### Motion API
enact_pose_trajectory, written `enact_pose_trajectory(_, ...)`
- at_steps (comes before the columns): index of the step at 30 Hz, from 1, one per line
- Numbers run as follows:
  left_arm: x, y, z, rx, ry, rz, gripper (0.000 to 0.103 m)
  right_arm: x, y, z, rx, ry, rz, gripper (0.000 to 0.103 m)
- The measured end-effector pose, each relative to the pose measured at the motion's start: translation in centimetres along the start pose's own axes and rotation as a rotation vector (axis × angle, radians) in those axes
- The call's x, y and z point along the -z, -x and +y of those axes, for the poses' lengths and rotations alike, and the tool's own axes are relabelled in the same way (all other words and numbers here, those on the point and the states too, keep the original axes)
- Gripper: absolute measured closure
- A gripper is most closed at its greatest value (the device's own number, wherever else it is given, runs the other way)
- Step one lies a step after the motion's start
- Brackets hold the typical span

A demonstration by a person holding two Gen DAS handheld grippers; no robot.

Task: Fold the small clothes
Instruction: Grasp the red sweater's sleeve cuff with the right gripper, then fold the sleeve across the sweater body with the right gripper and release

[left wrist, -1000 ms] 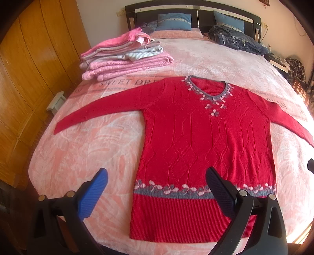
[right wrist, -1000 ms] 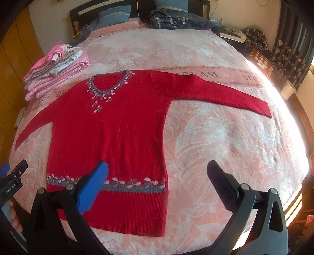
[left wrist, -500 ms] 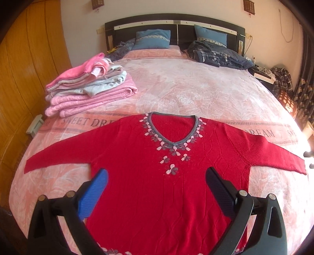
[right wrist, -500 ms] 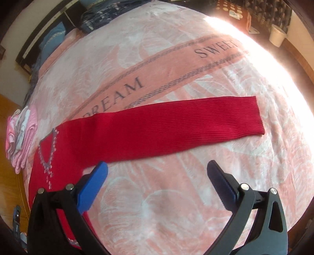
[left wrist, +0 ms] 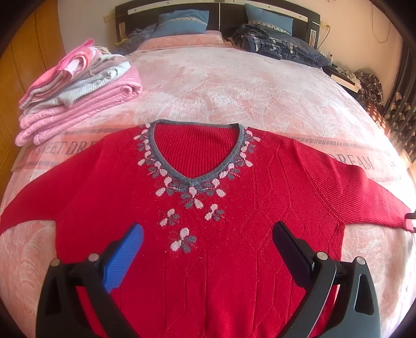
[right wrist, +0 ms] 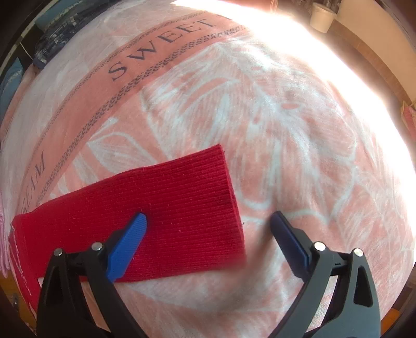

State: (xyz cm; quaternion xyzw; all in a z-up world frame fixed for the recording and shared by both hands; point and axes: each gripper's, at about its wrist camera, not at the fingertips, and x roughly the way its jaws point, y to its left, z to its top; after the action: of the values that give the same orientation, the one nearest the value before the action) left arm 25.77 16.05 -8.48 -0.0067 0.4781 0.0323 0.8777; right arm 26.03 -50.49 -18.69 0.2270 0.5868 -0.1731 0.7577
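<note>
A red knit sweater point(left wrist: 234, 213) with a grey V-neck and flower pattern lies flat, face up, on the pink bedspread point(left wrist: 234, 85), both sleeves spread out. My left gripper point(left wrist: 208, 241) hovers open over the sweater's chest, nothing between its fingers. In the right wrist view the sweater's sleeve end point(right wrist: 182, 202) lies flat on the bedspread point(right wrist: 286, 130). My right gripper point(right wrist: 209, 226) is open just above the cuff, its blue fingertip point(right wrist: 135, 228) over the red fabric and the other finger beyond the cuff's edge.
A stack of folded pink and grey clothes point(left wrist: 75, 88) sits at the bed's far left. Blue pillows point(left wrist: 182, 20) and a heap of dark plaid clothes point(left wrist: 280, 46) lie by the headboard. A wooden wardrobe stands on the left. Bright sunlight washes out the bed's right side point(right wrist: 325, 52).
Both grippers have moved forward over the bed. The left went from the sweater's hem to its chest; the right swung out to the sleeve and closed in on the cuff. Both stay open.
</note>
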Motion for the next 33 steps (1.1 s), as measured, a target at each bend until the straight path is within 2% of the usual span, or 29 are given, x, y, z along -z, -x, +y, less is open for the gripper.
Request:
enact_pose_trajectory(1,0.0,-0.2,-0.2,0.0,-0.007,0.001,0.004,0.0,0.0,0.0,-0.001,0.009,-0.014,0.017)
enact_pose_trajectory(2,0.1,-0.4,-0.3,-0.002,-0.016,0.004,0.004,0.0,0.3,0.1,0.002,0.029,-0.029,0.03)
enact_pose_trajectory(6,0.4,-0.3,-0.3,-0.011,-0.04,-0.003,0.004,0.0,0.9,1.3,0.042,0.087,-0.06,0.067)
enact_pose_trajectory(7,0.5,-0.1,-0.2,-0.013,-0.044,-0.003,0.004,0.0,1.2,1.5,-0.003,0.087,-0.068,0.094)
enact_pose_trajectory(8,0.6,0.1,-0.1,-0.015,-0.047,-0.007,0.004,-0.2,1.2,2.0,-0.039,0.077,-0.074,0.096)
enact_pose_trajectory(11,0.6,0.8,0.8,-0.04,-0.057,-0.033,0.004,0.1,2.4,4.1,0.005,0.148,-0.133,0.096)
enact_pose_trajectory(13,0.3,1.0,1.9,-0.048,-0.05,-0.032,0.004,0.5,3.8,5.7,-0.063,0.175,-0.154,0.096)
enact_pose_trajectory(19,-1.3,-0.5,6.3,-0.054,0.076,-0.009,0.004,3.6,6.6,17.1,-0.203,0.395,-0.154,0.096)
enact_pose_trajectory(22,-1.7,-1.5,8.2,-0.068,0.109,0.0,0.004,5.9,7.1,24.5,-0.273,0.517,-0.143,0.096)
enact_pose_trajectory(26,-1.8,-2.4,10.1,-0.079,0.14,0.012,0.004,9.9,6.9,32.9,-0.372,0.649,-0.098,0.096)
enact_pose_trajectory(29,-1.8,-2.7,10.7,-0.062,0.156,0.023,0.004,13.1,6.4,38.1,-0.468,0.722,-0.04,0.096)
enact_pose_trajectory(31,-1.8,-2.7,10.5,-0.043,0.155,0.028,0.004,15.4,5.9,41.2,-0.494,0.771,-0.012,0.096)
enact_pose_trajectory(33,-1.9,-2.8,10.0,-0.028,0.137,0.033,0.004,17.1,4.9,43.6,-0.524,0.812,0.044,0.088)
